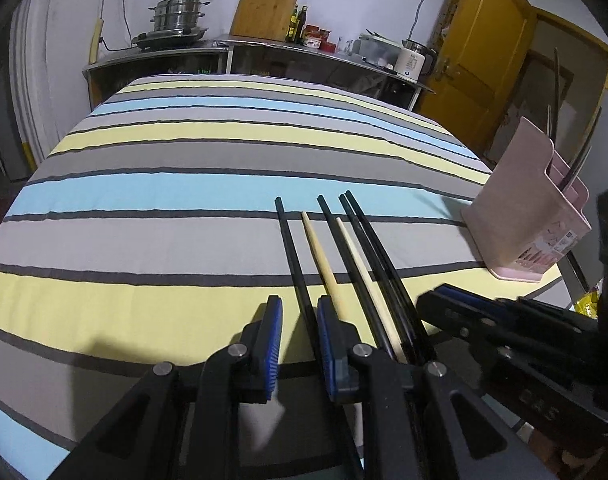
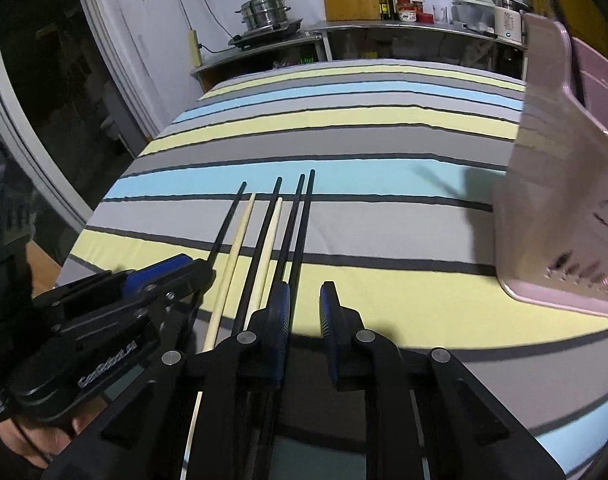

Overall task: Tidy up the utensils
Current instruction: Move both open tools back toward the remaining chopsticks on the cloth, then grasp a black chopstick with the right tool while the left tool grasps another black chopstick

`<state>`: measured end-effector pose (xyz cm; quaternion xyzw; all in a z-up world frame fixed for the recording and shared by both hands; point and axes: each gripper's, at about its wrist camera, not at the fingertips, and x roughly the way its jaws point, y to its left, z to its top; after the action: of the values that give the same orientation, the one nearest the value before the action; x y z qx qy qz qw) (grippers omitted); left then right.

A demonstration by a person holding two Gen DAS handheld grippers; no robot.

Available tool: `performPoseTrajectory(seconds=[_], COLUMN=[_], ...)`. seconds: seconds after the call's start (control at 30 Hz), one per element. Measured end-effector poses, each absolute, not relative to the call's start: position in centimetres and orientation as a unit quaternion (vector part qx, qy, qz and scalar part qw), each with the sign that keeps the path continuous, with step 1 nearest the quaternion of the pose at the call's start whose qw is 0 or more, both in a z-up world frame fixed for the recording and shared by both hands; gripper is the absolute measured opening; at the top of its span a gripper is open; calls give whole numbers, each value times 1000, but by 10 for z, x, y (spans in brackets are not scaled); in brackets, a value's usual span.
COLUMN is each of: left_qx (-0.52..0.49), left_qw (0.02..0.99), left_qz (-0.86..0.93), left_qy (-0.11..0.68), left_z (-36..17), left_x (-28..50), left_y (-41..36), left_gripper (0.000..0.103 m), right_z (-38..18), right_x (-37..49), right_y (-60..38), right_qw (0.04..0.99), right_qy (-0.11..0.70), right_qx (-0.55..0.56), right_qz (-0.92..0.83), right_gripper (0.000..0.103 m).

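We count six chopsticks, one holder, two grippers.

On the striped cloth [image 1: 144,200] we see four black chopsticks [image 1: 292,256] and two pale wooden chopsticks [image 1: 322,256] lying side by side. One pink holder [image 1: 520,216] stands to their right, and we make out about three more utensils [image 1: 580,160] upright in it, too thin to count surely. Behind, we count one steamer pot [image 1: 179,14], one cutting board [image 1: 266,6], two dark bottles [image 1: 297,22] and one kettle [image 1: 414,60].

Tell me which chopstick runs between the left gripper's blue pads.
The leftmost black chopstick of the six. It alone passes between the left gripper pads; the two pale wooden chopsticks and the other black ones lie further right.
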<state>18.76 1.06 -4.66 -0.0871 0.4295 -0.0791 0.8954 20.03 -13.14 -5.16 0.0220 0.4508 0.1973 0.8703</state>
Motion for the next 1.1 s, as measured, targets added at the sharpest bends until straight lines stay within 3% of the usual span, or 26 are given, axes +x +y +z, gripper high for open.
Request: performPoseTrajectory(seconds=[0.13, 0.3, 1.1], left_qx=[-79, -78, -73], left_qw=[896, 895, 886], left_qz=[-76, -67, -56], left_qy=[430, 433, 454], left_z=[-46, -46, -45], left_x=[189, 193, 217], left_y=[9, 11, 15], left_gripper=[17, 9, 7], right_z=[-56, -58, -56], right_x=[209, 217, 249], right_y=[-128, -124, -126], right_qw=[867, 866, 865], right_qy=[455, 456, 474], right_qx=[29, 20, 22], right_qz=[202, 203, 165], right_gripper=[15, 11, 8])
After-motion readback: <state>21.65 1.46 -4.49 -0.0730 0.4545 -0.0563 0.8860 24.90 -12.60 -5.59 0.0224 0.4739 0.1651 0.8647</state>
